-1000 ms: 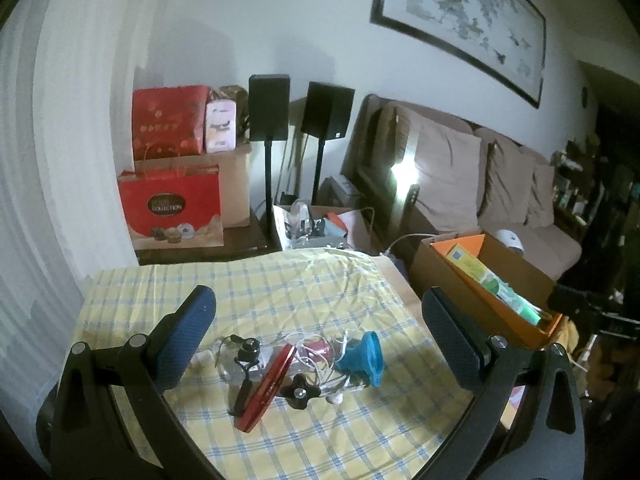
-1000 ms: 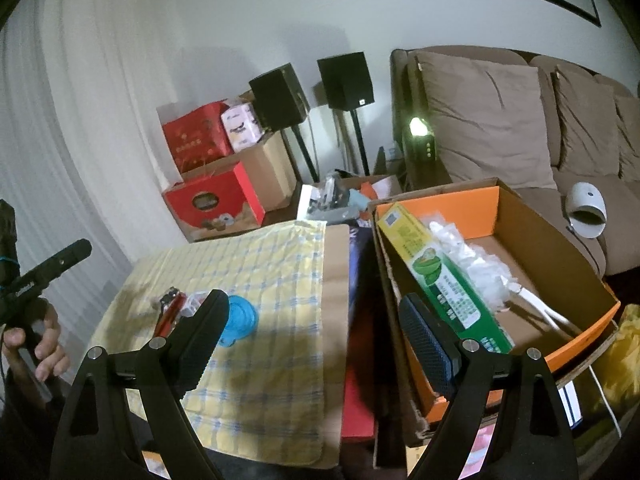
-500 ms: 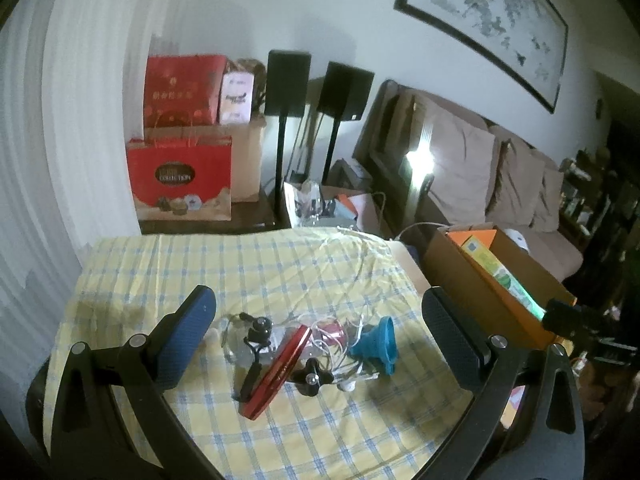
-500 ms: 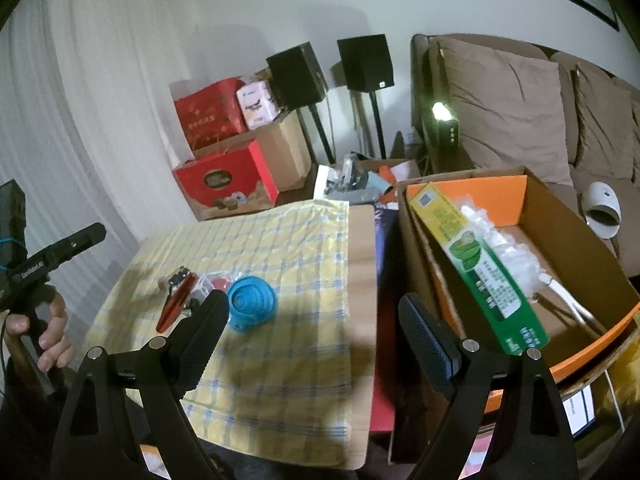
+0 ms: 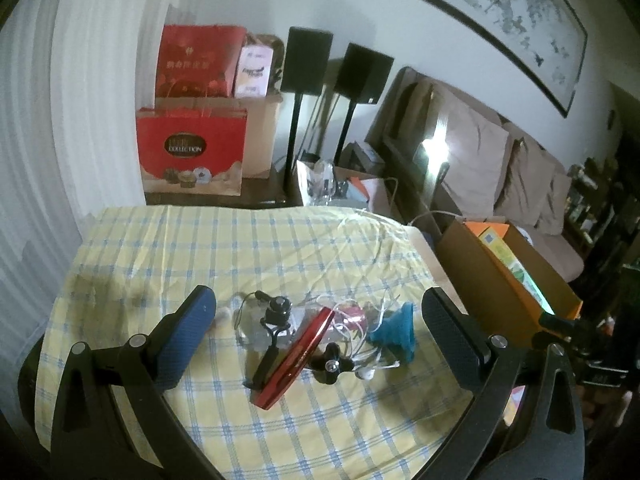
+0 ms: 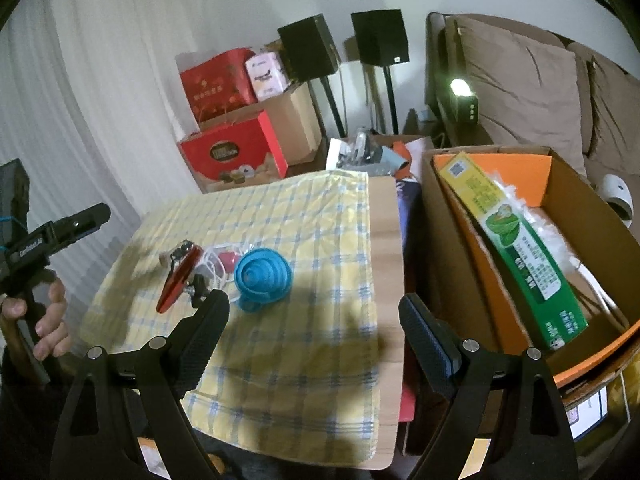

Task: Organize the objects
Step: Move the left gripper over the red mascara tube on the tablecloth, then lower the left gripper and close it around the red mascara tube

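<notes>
The left gripper (image 5: 318, 332) has its blue-padded fingers (image 5: 188, 328) spread wide with nothing between the pads; it hovers above a small pile in the middle of the table. The right gripper (image 6: 314, 328) is likewise released, black pads wide apart and empty, over the near part of the cloth.

The pile sits on a yellow and blue checked cloth (image 5: 248, 252): a slim red case (image 5: 298, 356) tilted on edge, a black clip-like mount (image 5: 276, 316) beside it, tangled white earphone cable (image 5: 360, 332), something small and pink under clear wrapping, hard to identify, and a blue collapsible funnel (image 6: 262, 278) at the right end of the pile. The cloth leaves a strip of the wooden table (image 6: 386, 248) bare along its right edge.

Just beside that edge stands an open cardboard box (image 6: 452, 240) with an orange lining, holding a long green and yellow carton (image 6: 516, 248). Behind the table are red gift boxes (image 5: 192, 152), two black speakers on stands (image 5: 306, 60), a brown sofa with cushions (image 5: 476, 160), white curtains and a framed picture (image 5: 516, 12). A hand (image 6: 44, 316) grips the left tool's handle.
</notes>
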A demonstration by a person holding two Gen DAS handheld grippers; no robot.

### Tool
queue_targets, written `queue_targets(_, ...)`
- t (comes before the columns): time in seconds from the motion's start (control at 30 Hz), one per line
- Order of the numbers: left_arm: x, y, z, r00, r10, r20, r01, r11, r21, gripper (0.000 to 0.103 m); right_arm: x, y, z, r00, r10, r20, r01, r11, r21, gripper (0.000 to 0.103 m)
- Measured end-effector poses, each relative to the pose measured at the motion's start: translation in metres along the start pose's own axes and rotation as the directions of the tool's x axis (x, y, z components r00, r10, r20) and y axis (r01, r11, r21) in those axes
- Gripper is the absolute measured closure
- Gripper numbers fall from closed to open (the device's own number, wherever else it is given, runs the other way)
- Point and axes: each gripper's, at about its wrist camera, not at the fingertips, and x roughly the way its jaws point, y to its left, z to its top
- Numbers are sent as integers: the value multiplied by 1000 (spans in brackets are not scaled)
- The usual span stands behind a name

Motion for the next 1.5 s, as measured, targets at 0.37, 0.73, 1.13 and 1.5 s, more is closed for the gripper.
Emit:
queue_targets(0.37,20,20,-9,997,40,-66,-42,998,-36,0,21,8,-8,999,0,-48,-1,1000,-23,15)
queue_targets(0.73,53,21,-33,980,120,-160,-118,993,19,0,42,13,-15,995,2,-96,-5,999,-32,15)
queue_targets(1.13,76,9,-53,967,116,-227,-105,993,58,1,43,6,-16,995,-14,-99,13,1000,-11,15)
queue_targets(1.5,85,3,-68,959,136,-250,-114,989,99,13,38,7,-15,996,-25,-86,24,1000,-20,15)
